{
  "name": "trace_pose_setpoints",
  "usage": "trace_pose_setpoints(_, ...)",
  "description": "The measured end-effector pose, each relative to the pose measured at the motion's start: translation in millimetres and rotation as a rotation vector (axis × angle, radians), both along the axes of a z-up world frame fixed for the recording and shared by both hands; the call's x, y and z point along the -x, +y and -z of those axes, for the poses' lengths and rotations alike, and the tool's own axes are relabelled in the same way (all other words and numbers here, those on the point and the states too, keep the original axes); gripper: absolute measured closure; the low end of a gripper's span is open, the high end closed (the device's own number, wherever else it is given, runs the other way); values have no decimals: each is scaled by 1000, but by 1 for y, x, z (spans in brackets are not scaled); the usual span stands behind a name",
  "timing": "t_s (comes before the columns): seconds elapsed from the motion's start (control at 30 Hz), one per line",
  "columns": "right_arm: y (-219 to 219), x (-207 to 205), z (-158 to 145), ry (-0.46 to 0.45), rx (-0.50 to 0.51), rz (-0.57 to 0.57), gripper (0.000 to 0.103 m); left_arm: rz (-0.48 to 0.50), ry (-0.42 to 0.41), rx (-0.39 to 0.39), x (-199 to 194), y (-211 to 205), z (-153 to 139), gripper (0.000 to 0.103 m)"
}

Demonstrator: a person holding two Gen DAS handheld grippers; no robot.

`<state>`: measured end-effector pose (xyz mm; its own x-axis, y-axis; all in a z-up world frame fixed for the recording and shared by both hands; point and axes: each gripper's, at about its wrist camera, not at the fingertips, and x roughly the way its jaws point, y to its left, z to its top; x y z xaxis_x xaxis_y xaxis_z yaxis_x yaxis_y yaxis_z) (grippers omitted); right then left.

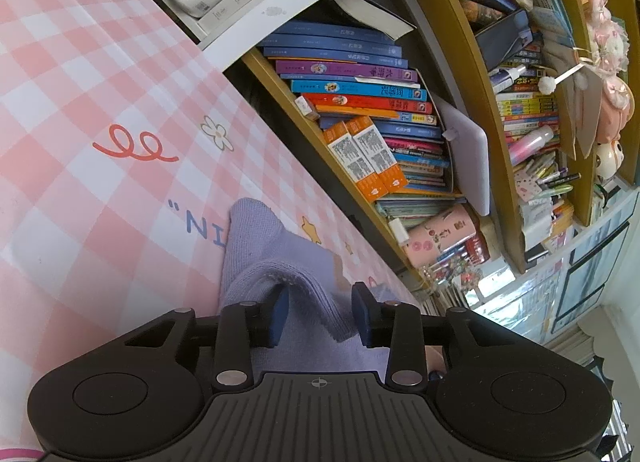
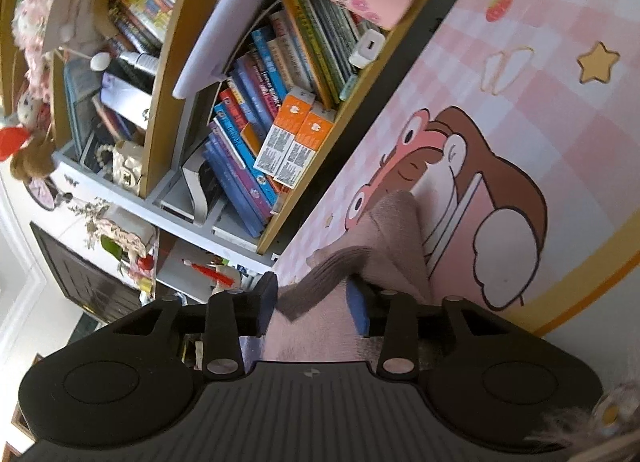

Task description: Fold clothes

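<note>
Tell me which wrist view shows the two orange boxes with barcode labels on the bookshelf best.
The left wrist view: the two orange boxes with barcode labels lie near the picture's middle, both faces fully in sight against the stacked books. The right wrist view also shows them, unobstructed but smaller and more tilted.

The counter (image 1: pixel 80 110) wears a pink-and-white checked cover printed with flowers, stars and a cartoon figure (image 2: pixel 460 190). A lavender knit garment (image 1: pixel 276 254) lies on it, perhaps partly lifted at its near end.
</note>
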<state>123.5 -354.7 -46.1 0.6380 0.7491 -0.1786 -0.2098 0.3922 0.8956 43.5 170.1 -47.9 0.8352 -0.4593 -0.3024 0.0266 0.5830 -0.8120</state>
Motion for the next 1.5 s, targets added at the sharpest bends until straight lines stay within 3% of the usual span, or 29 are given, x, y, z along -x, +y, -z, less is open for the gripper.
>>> trace_pose_setpoints(0.37, -2, -1, 0, -7, -4, 7, 63, -11, -6, -6, 1, 1, -2, 65)
trace_pose_setpoints(0.47, -6, 2, -5, -35, 5, 45, 57, -58, -41, -6, 8, 5, -6, 62)
trace_pose_setpoints(0.5, -9, 3, -7, -48, 9, 74, 50, -88, -57, -10, 11, 8, -8, 61)
trace_pose_setpoints(0.6, -18, 8, -10, -75, 17, 165, 44, -196, -114, -12, 24, 17, -13, 59)
trace_pose_setpoints(0.7, -25, 13, -14, -105, 28, 232, 42, -231, -200, 1, 35, 21, -19, 59)
trace_pose_setpoints(0.8, -24, 19, -22, -188, 26, 227, 48, -173, -294, 0, 37, 15, -28, 59)
trace_pose_setpoints(0.9, -14, 26, -34, -312, 90, 167, 85, -72, -335, -42, 33, 1, -35, 61)
trace_pose_setpoints(0.93, -9, 28, -38, -341, 122, 147, 87, -36, -343, -58, 31, -4, -37, 62)
trace_pose_setpoints(1.07, 9, 27, -44, -379, 194, 62, 88, 12, -314, -76, 26, -12, -35, 63)
trace_pose_setpoints(1.27, 19, 18, -36, -285, 255, 10, 88, 39, -241, -98, 19, -18, -29, 61)
trace_pose_setpoints(1.5, 31, 10, -27, -188, 363, -42, 87, 43, -106, -184, 10, -23, -18, 60)
